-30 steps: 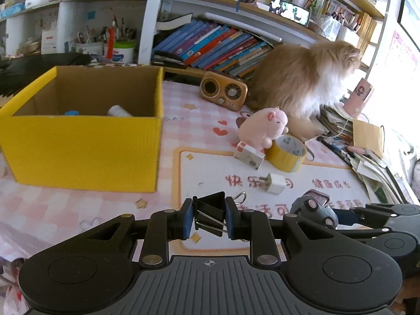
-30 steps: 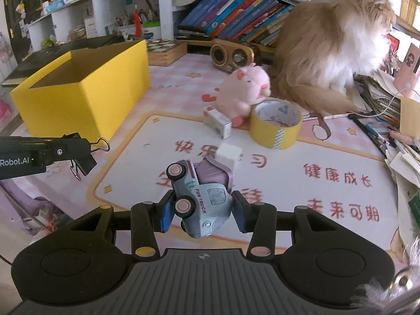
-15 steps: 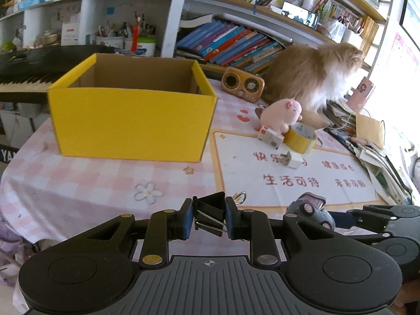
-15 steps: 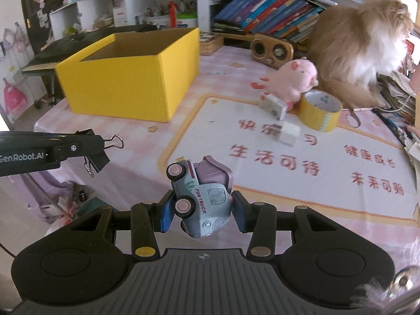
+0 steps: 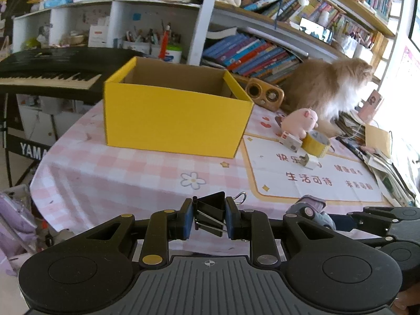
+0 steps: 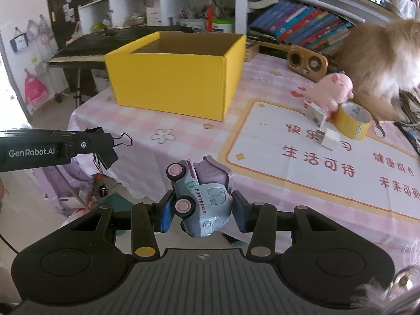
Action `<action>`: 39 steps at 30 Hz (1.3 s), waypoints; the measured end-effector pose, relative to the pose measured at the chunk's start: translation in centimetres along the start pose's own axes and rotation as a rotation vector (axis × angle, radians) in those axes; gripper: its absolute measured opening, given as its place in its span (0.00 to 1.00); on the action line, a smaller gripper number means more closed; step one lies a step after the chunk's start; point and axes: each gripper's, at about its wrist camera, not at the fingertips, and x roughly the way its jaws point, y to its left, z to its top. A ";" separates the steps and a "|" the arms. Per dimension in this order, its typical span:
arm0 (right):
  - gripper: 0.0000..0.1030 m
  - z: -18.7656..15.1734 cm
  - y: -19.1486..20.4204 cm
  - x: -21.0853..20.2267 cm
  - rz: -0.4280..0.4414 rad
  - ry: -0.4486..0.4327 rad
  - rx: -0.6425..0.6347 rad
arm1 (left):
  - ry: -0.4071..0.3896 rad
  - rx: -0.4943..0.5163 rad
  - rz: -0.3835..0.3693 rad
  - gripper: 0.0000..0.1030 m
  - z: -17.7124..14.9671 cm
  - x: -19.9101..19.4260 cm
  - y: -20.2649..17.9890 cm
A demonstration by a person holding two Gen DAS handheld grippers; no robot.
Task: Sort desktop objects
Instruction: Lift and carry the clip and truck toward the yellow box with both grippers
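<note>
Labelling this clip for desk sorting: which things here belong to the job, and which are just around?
Job: binder clip, toy truck, yellow box, tape roll, pink plush, white charger.
Around: cat, keyboard, books.

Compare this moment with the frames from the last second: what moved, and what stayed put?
Both hand-held grippers pulled back from the table: the yellow box and desk items now look farther off, and the table's near edge shows. The left hand-held gripper stays shut on the binder clip; the right hand-held gripper keeps the toy truck. The tape roll, pink plush and box did not move.
</note>
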 end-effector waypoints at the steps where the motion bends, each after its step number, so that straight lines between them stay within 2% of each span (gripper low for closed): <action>1: 0.41 0.0 0.3 0.0 0.004 -0.001 -0.006 | -0.002 -0.004 0.005 0.23 -0.1 -0.2 0.2; 16: 0.41 0.8 3.4 0.5 0.069 -0.007 -0.068 | -0.036 -0.043 0.072 0.23 -0.5 -2.4 2.7; 28: 0.41 1.7 3.0 1.1 0.081 -0.001 -0.084 | -0.029 -0.047 0.070 0.23 0.3 -0.8 2.3; 34: 0.41 3.4 2.0 2.4 0.107 -0.020 -0.083 | -0.060 -0.027 0.100 0.23 2.2 0.1 2.1; 39: 0.41 6.7 0.7 3.1 0.132 -0.070 -0.071 | -0.125 -0.023 0.118 0.23 5.3 1.0 2.1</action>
